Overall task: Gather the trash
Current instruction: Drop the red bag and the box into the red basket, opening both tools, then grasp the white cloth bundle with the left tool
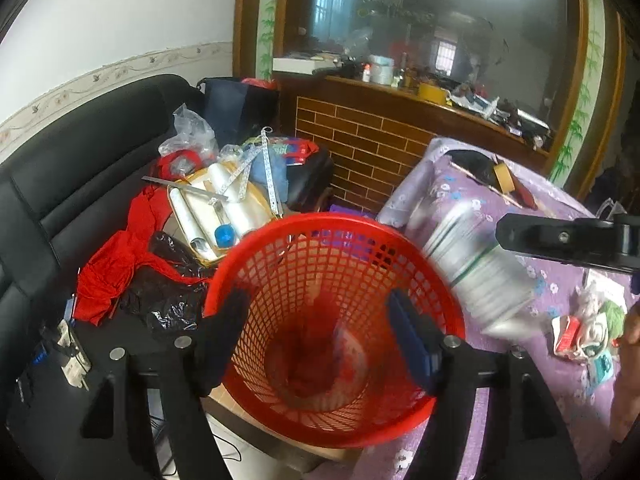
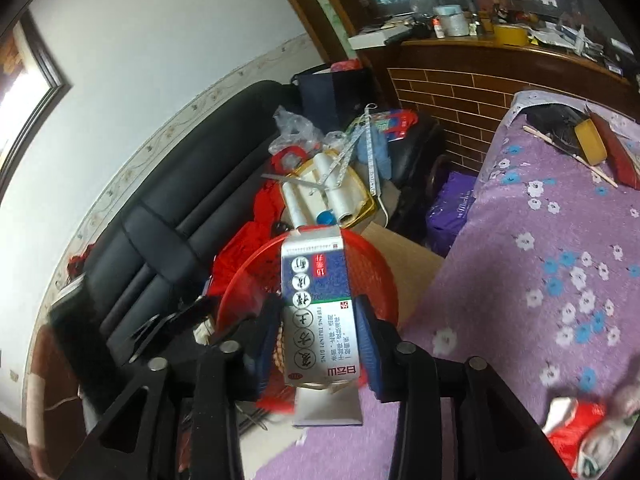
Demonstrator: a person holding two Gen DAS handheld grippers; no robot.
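Observation:
A red mesh basket [image 1: 340, 264] stands beside the purple-clothed table, with some red and white scraps at its bottom. My left gripper [image 1: 318, 308] hangs over its mouth, jaws open and pressing on nothing. My right gripper [image 2: 320, 320] is shut on a white and blue carton [image 2: 316, 300] printed with Chinese characters, and holds it above the basket [image 2: 372, 276]. In the left wrist view the same carton [image 1: 480, 268] is a blur over the basket's right rim, under a finger [image 1: 532, 236] of the right gripper. Crumpled red and white wrappers [image 1: 576, 332] lie on the table.
The table [image 2: 540, 240] carries a tape roll [image 2: 590, 140], sticks and a dark bag at its far end. A black sofa [image 1: 80, 184] on the left is piled with red cloth, white rolls, a folding ruler and plastic bags. Behind stands a brick-patterned counter [image 1: 380, 136].

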